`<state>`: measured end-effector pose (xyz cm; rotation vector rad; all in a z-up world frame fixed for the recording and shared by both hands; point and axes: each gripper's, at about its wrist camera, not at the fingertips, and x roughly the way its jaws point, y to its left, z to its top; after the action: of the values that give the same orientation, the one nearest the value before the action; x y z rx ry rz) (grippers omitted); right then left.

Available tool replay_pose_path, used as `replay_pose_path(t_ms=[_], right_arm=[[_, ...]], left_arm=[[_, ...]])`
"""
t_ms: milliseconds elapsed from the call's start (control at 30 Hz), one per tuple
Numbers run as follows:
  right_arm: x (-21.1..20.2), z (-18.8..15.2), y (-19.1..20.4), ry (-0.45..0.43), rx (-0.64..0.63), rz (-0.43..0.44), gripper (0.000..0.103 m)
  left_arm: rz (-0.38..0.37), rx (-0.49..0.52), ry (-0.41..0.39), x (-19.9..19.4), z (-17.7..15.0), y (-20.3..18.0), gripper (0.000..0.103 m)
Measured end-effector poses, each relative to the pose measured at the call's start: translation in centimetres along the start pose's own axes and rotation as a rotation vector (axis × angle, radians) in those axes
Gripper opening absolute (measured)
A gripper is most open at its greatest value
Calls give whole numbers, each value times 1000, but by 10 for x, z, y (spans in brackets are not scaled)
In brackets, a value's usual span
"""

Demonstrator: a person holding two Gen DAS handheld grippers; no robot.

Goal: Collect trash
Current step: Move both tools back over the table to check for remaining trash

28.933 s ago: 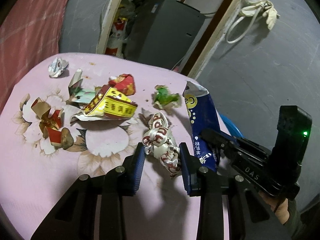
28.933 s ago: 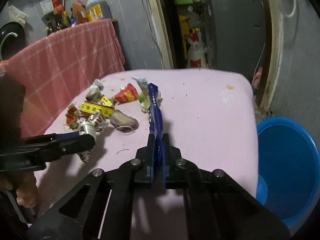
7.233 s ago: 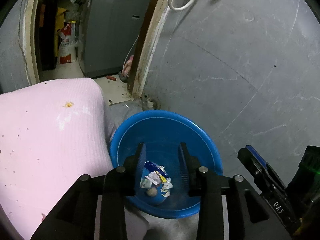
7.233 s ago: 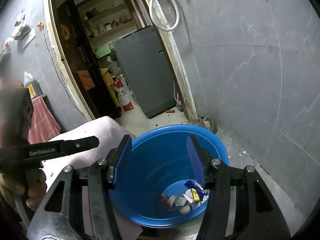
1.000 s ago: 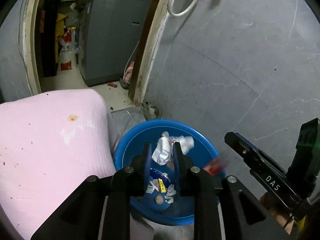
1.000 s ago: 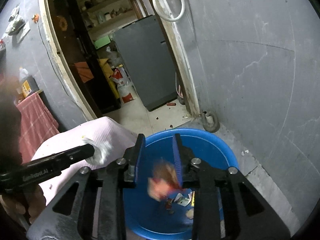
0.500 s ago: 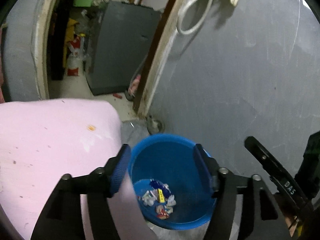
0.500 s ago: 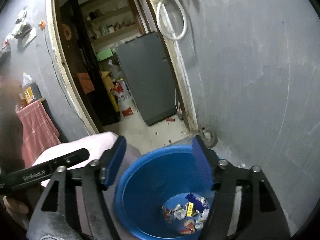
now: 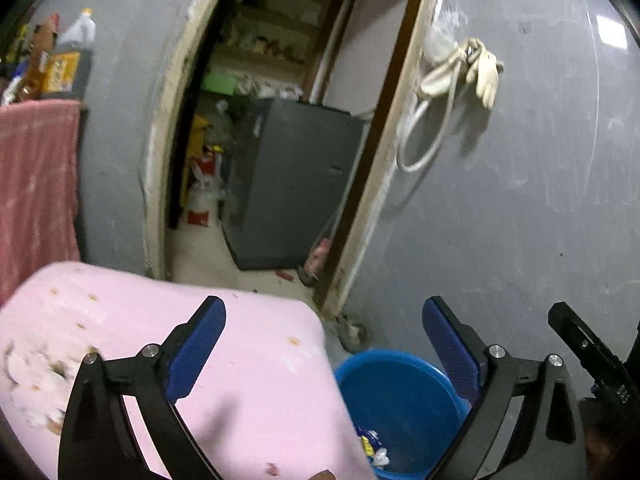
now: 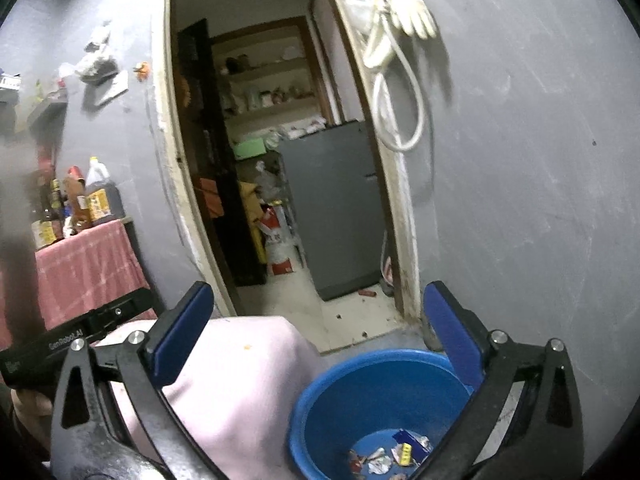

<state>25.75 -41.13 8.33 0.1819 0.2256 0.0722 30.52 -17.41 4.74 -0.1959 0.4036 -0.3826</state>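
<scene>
Clearing away from the bucket (image 10: 320,396) with both grippers emptied.
Jaws of the left gripper (image 9: 324,354) and right gripper (image 10: 318,330), just opened wide, are best kept spread; wrappers (image 10: 390,456) lie below them.

- Blue basin (image 10: 320,412), with scraps of wrapper (image 10: 390,456) in white, red, yellow and dark blue on its bottom.
- Pink cloth (image 9: 256,364) on the table, faint pale flower print near its left edge.
- Red-pink checked cloth (image 10: 84,268) over the side table.
- Dark grey cabinet (image 10: 336,204) past the doorway.
- Grey wall (image 10: 520,200); cream door frame (image 10: 396,216).
- Off-white glove (image 9: 480,66) and white hose (image 10: 400,112) on the wall.
- Blue pads (image 9: 196,348) on black gripper arms.
</scene>
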Motion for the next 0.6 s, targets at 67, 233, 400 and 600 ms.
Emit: replay_pose_path(t_ms=[67,233,400,600], right_arm=[[-4,4,14,-17,-9,16,103],[-13,13,46,-54,-28,62,103],[-21,16,82,-77,-53,126,103],[-31,15,125,-105,-85,204,103]], left_arm=[[16,2,-23,-14,5,6,99],[58,-1,-80,-45,16,25,101],[119,-3,-134,-79,24,48,101],[199,-16,-202,-122,26,86,101]])
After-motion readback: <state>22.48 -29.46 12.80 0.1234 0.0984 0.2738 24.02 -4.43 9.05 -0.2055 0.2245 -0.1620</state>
